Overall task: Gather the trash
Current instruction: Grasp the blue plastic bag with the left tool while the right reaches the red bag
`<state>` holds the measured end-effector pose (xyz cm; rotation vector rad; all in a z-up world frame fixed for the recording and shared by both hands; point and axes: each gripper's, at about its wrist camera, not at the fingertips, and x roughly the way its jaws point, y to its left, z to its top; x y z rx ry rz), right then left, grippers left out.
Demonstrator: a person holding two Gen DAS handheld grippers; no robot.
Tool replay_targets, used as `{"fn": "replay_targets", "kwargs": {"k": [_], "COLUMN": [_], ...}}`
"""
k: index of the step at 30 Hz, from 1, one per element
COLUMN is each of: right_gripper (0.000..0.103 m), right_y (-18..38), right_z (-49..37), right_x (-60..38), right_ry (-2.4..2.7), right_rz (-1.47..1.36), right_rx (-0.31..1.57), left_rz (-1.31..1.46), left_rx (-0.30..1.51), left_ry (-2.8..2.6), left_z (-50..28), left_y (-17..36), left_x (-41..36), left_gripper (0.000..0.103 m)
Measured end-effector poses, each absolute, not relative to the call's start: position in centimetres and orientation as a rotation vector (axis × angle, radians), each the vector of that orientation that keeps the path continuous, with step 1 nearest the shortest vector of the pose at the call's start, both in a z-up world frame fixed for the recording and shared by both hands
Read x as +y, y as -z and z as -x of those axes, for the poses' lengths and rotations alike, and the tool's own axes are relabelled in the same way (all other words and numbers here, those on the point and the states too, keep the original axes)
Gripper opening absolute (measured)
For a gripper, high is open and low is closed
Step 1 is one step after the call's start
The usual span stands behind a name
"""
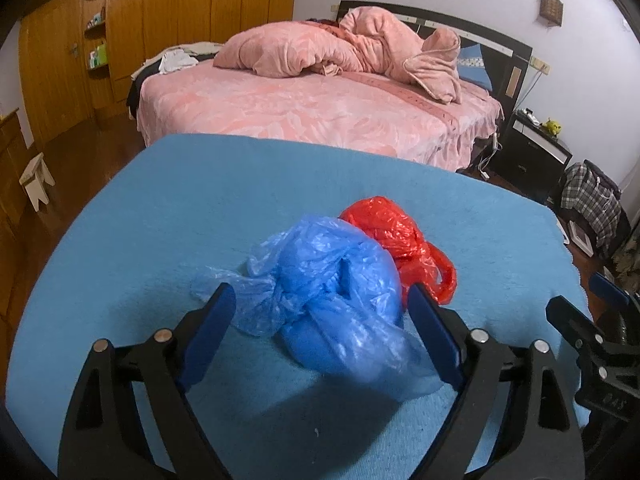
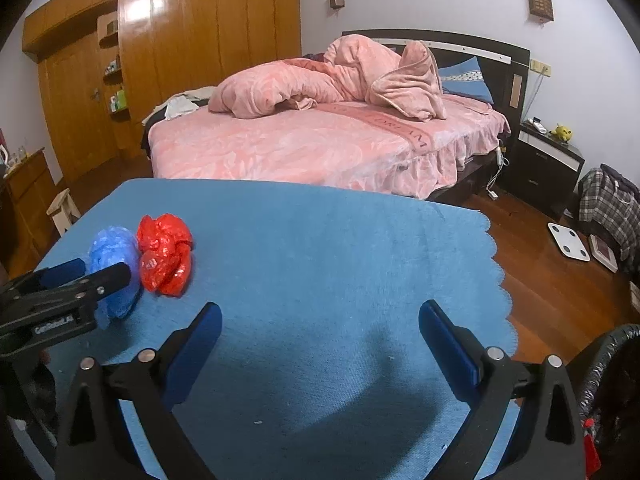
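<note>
Trash: two crumpled plastic bags, a blue bag and a red bag, lie touching each other on the blue cloth that covers the table in front of the bed.
Progress: nothing looks collected yet; both bags rest on the cloth, so you have the pickup and the drop-off of each ahead of you.
Left gripper: your left gripper has its fingers spread wide on either side of the blue bag; the pads do not look pressed into it yet.
Right gripper: your right gripper hangs over bare cloth, well apart from the bags, fingers spread with nothing between them.
Bin: at the near right corner of the cloth, the right wrist view shows a dark rim lined with black plastic, probably the bin for the trash.
Blue bag: thin, translucent film, knotted and puffed into a loose lump with a tail trailing toward you; expect it to squash and slip.
Red bag: glossy, crinkled film, bunched into a lump with a loop handle sticking out on the side away from the blue bag.
Cloth: soft, matte, towel-like, with a scalloped edge.
</note>
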<state>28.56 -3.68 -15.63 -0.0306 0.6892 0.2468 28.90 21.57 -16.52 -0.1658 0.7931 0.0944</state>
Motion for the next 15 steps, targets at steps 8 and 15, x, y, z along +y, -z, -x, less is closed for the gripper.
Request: {"fn": "replay_targets", "kwargs": {"k": [8,15], "right_gripper": [0.097,0.097], "right_y": [16.1,16.3], "right_z": [-28.8,-28.8], "right_x": [-3.3,-3.1], "right_ry": [-0.249,-0.25], "right_rz": [0.043,0.05], "right_rx": [0.712,0.722], "left_rz": [0.171,0.163], "left_rx": [0.861,0.811], "left_ry": [-0.065,-0.067], "left_z": [-30.4,-29.3], "left_y": [17.6,16.7], "left_x": [21.3,21.5], "left_gripper": [0.056,0.046]}}
